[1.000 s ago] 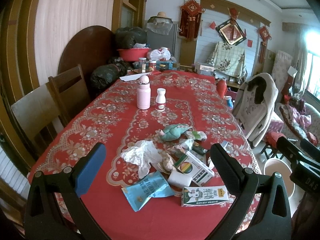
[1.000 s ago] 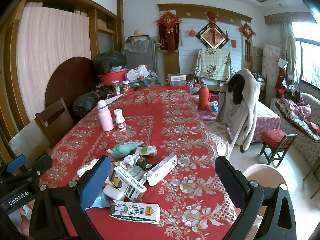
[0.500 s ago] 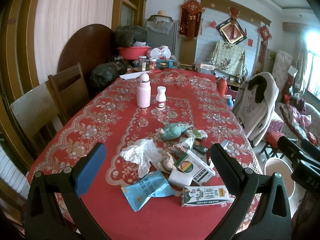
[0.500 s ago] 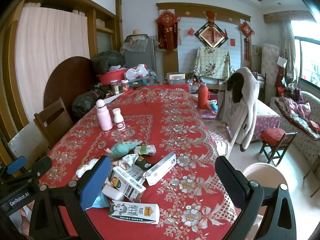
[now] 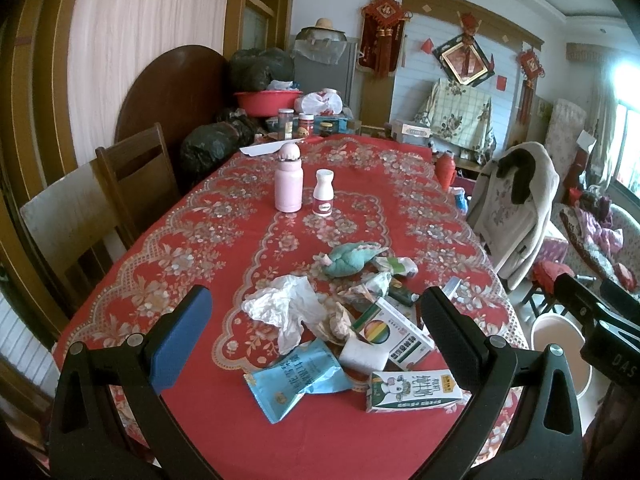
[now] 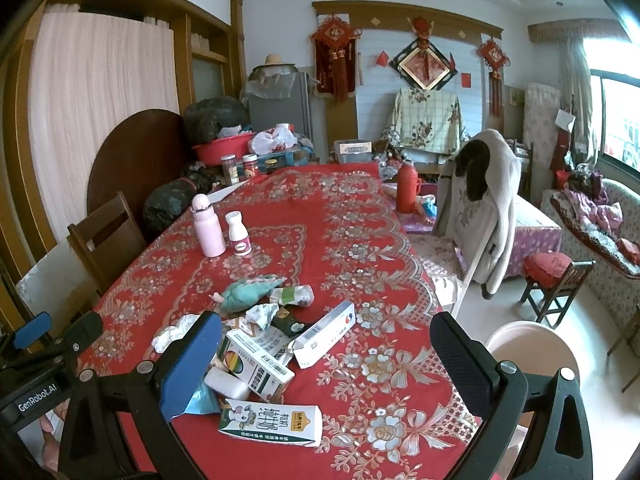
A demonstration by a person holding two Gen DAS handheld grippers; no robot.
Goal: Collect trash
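A heap of trash lies on the near end of the red tablecloth [image 5: 192, 240]: a crumpled white tissue [image 5: 286, 308], a blue snack wrapper [image 5: 294, 380], a milk carton [image 5: 412, 392] [image 6: 272, 422], a box with a rainbow circle [image 5: 394, 334] [image 6: 256, 360], a long white box [image 6: 326, 334], a teal crumpled bag [image 5: 350, 260] [image 6: 248, 292]. My left gripper [image 5: 316, 316] hovers open above the heap, holding nothing. My right gripper [image 6: 326, 344] is open too, over the table's near right edge, empty.
A pink flask [image 5: 289, 184] and a white bottle [image 5: 323, 193] stand mid-table. A pale bin [image 6: 532, 360] sits on the floor right of the table. A chair with a coat [image 6: 480, 208] is on the right, wooden chairs [image 5: 136, 180] on the left.
Both views have shifted only slightly; the grippers stay open and the trash has not moved.
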